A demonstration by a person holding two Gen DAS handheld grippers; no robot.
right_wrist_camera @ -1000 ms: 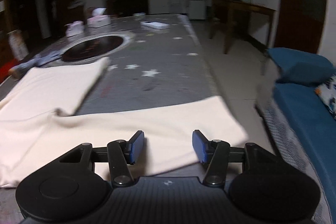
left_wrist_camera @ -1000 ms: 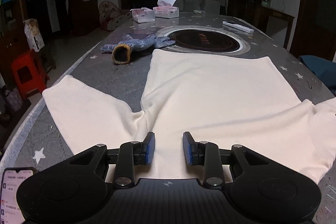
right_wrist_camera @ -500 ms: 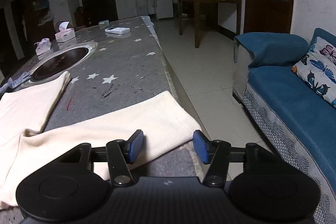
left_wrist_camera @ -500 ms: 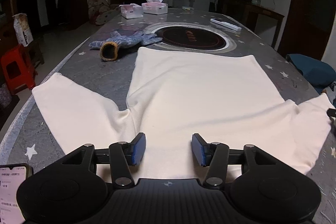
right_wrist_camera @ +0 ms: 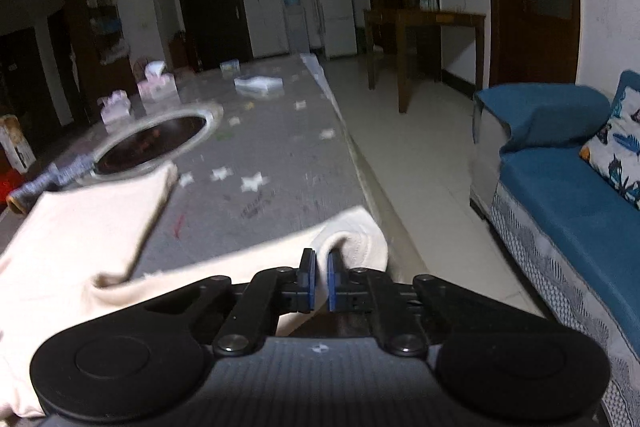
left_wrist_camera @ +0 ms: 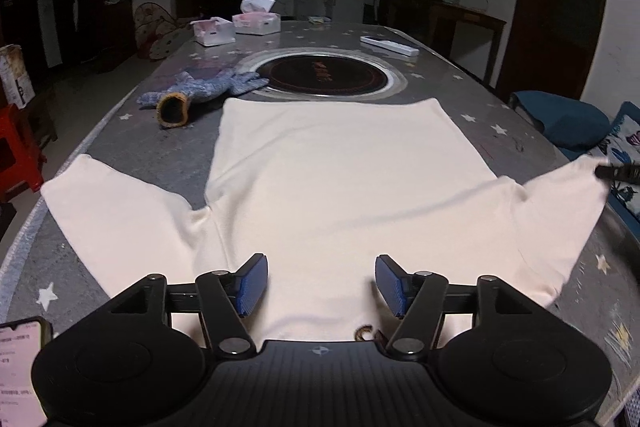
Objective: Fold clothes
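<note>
Left gripper (left_wrist_camera: 320,283): jaws wide apart, blue pads (left_wrist_camera: 251,285) facing each other, nothing between them. Right gripper (right_wrist_camera: 321,281): jaws nearly closed, narrow gap, pinching cloth at the tips.

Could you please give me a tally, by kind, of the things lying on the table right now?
Cream long-sleeved top: 1
Blue knitted glove: 1
Tissue boxes: 2
White remote-like bar: 1
Small pale item at the far edge, too small to identify: 1
Total: 6
</note>
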